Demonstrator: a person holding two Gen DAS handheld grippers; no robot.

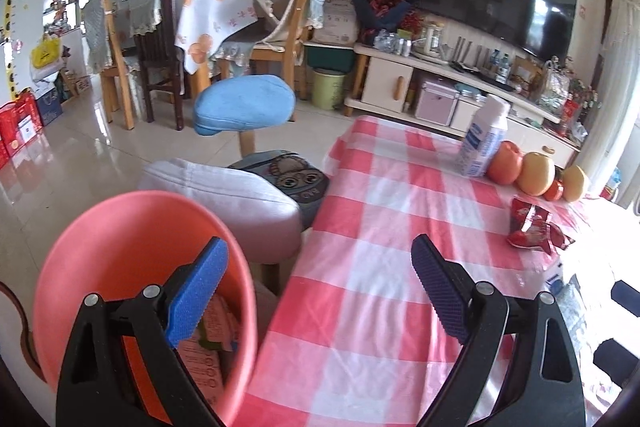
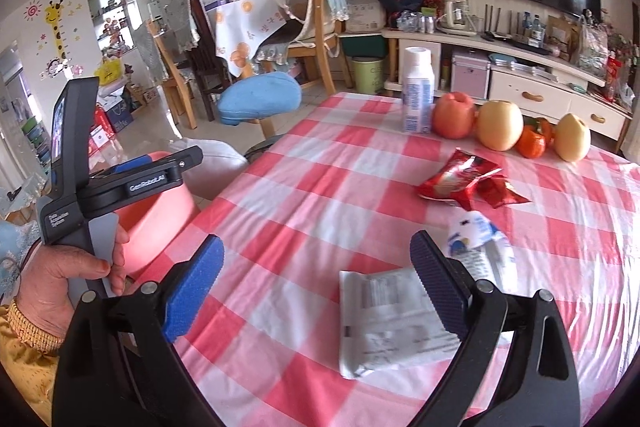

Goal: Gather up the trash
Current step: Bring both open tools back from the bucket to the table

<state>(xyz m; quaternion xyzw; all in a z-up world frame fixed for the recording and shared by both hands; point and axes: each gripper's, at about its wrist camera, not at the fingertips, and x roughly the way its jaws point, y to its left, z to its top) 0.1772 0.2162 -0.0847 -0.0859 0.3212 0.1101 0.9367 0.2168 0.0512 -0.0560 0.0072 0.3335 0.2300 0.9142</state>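
My right gripper (image 2: 316,291) hangs open low over the checked table (image 2: 304,187), with nothing pressed between its pads. A flat white printed wrapper (image 2: 384,323) lies just under and ahead of it, partly behind the right finger. Beyond it lie a crumpled blue-and-white wrapper (image 2: 476,231) and a red snack wrapper (image 2: 460,179). My left gripper (image 1: 318,287) stands wide open at the table's left edge. Its left finger reaches into the mouth of the pink bin (image 1: 120,239), which holds pink and green packaging (image 1: 208,339). The red wrapper (image 1: 528,227) shows at the far right.
A white milk bottle (image 2: 418,95) and a row of fruit (image 2: 500,125) stand at the table's far side. Cushioned stools (image 1: 224,195) and a blue-seated chair (image 1: 244,103) crowd the floor left of the table. A hand (image 2: 60,267) holds the left gripper beside the bin (image 2: 160,227).
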